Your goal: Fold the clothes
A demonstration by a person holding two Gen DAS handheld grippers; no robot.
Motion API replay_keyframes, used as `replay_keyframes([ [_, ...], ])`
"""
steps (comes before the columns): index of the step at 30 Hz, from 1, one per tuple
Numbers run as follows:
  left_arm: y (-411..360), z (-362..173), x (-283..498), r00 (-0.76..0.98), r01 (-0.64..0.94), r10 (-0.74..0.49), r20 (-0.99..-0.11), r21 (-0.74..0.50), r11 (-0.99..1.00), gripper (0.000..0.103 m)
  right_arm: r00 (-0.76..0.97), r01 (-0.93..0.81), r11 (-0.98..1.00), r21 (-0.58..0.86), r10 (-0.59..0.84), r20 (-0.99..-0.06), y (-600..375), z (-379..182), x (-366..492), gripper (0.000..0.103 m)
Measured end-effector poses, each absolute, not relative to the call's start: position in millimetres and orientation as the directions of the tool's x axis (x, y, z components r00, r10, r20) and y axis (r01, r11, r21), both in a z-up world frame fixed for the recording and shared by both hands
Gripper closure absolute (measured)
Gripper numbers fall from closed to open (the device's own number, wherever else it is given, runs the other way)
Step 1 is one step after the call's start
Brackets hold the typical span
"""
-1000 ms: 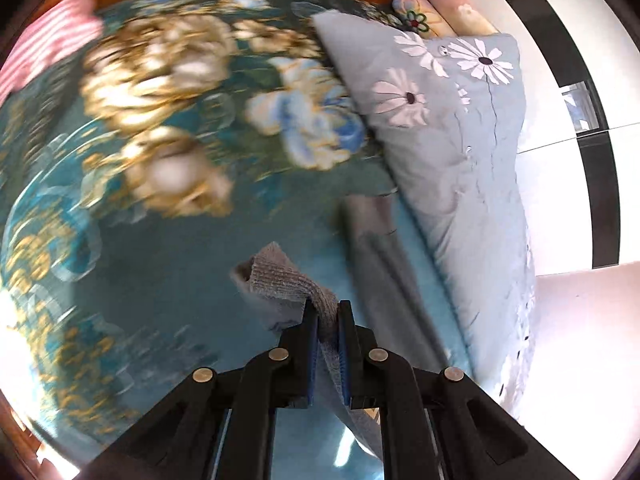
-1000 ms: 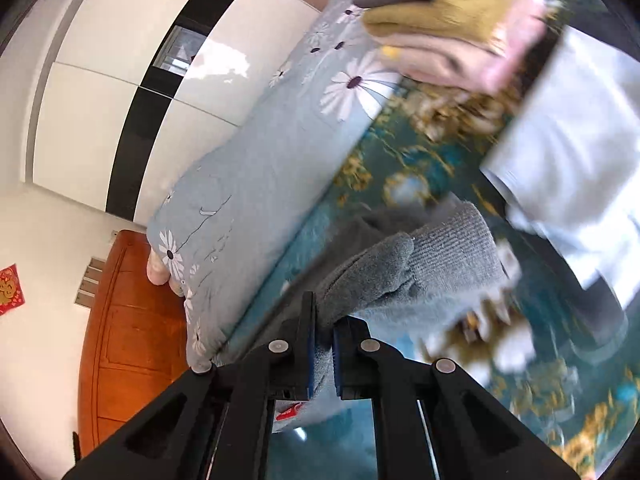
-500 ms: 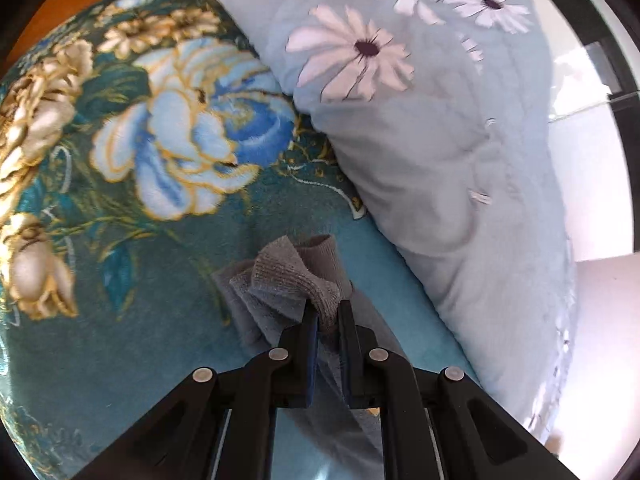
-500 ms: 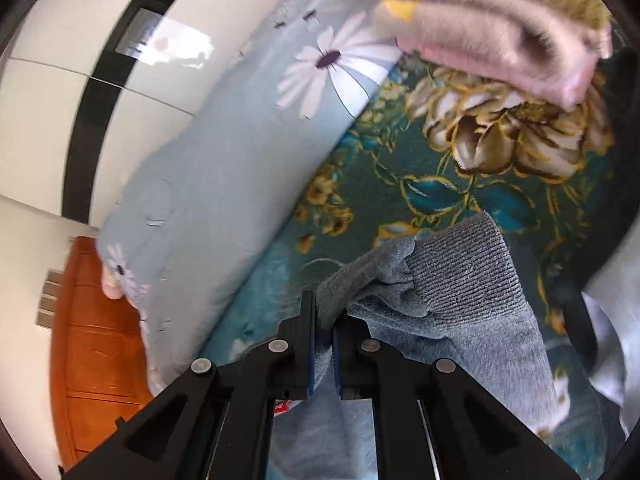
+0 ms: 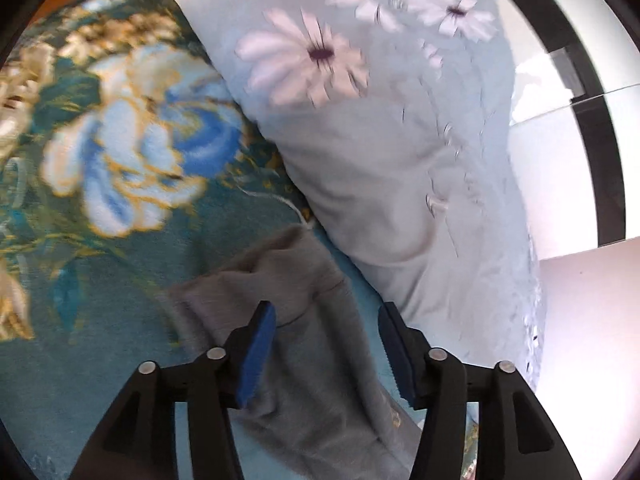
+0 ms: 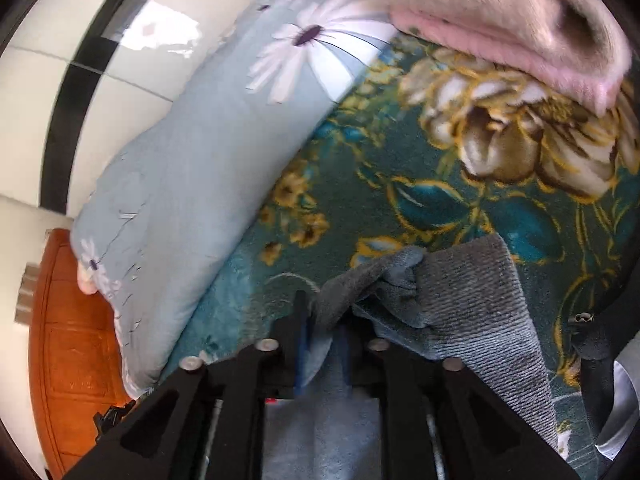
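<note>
Left wrist: looking forward and down, close over the teal floral blanket (image 5: 120, 280), with the pale blue daisy-print pillow (image 5: 400, 184) lying to its right | Right wrist: facing likewise, equally near, pillow (image 6: 192, 184) lying left | Shared: both views taking in the blanket (image 6: 360, 208), the pillow and the grey knitted garment (image 5: 296, 280) (image 6: 476, 292).

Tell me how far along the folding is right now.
Looks done: a pink folded pile lies at the far end of the floral blanket. In hand: the grey garment lies on the blanket beside the daisy pillow; the left tool is open above it, while the right tool seems closed on a bunched edge. Left: finishing this garment; a white item lies at the edge.
</note>
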State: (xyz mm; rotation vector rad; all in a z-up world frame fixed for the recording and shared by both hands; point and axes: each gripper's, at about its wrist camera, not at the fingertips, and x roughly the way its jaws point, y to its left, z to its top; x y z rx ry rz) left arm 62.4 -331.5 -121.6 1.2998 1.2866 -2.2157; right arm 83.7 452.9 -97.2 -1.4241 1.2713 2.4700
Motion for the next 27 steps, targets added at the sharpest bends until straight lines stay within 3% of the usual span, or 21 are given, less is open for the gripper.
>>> replay_keyframes([
  [1, -333, -120, 75, -0.552, 0.620, 0.150, -0.820, -0.524, -0.583, 0.036, -0.602, -0.363, -0.675, 0.643, -0.356, -0.714, 451, -89, 88, 0.048],
  [3, -336, -126, 92, -0.518, 0.647, 0.114, -0.848, -0.475, -0.597, 0.036, -0.633, -0.319, -0.679, 0.661, -0.367, -0.682, 448, -72, 108, 0.048],
  [7, -341, -160, 115, -0.497, 0.683, 0.202, -0.844, -0.524, -0.508, 0.036, -0.635, -0.280, -0.680, 0.677, -0.397, -0.662, 440, -57, 154, 0.040],
  [10, -338, -173, 119, -0.522, 0.692, 0.236, -0.820, -0.569, -0.445, 0.036, -0.593, -0.321, -0.690, 0.649, -0.388, -0.706, 435, -67, 198, 0.039],
  [14, -324, -180, 103, -0.491, 0.696, 0.217, -0.843, -0.530, -0.484, 0.036, -0.541, -0.421, -0.665, 0.617, -0.363, -0.759, 436, -93, 236, 0.038],
  [25, -316, -193, 84, -0.491, 0.727, 0.163, -0.856, -0.506, -0.465, 0.038, -0.595, -0.575, -0.436, 0.692, -0.358, -0.720, 433, -153, 243, 0.038],
  [27, -314, -192, 82, -0.496, 0.724, 0.159, -0.854, -0.508, -0.466, 0.045, -0.614, -0.587, -0.417, 0.694, -0.328, -0.718, 433, -156, 241, 0.038],
])
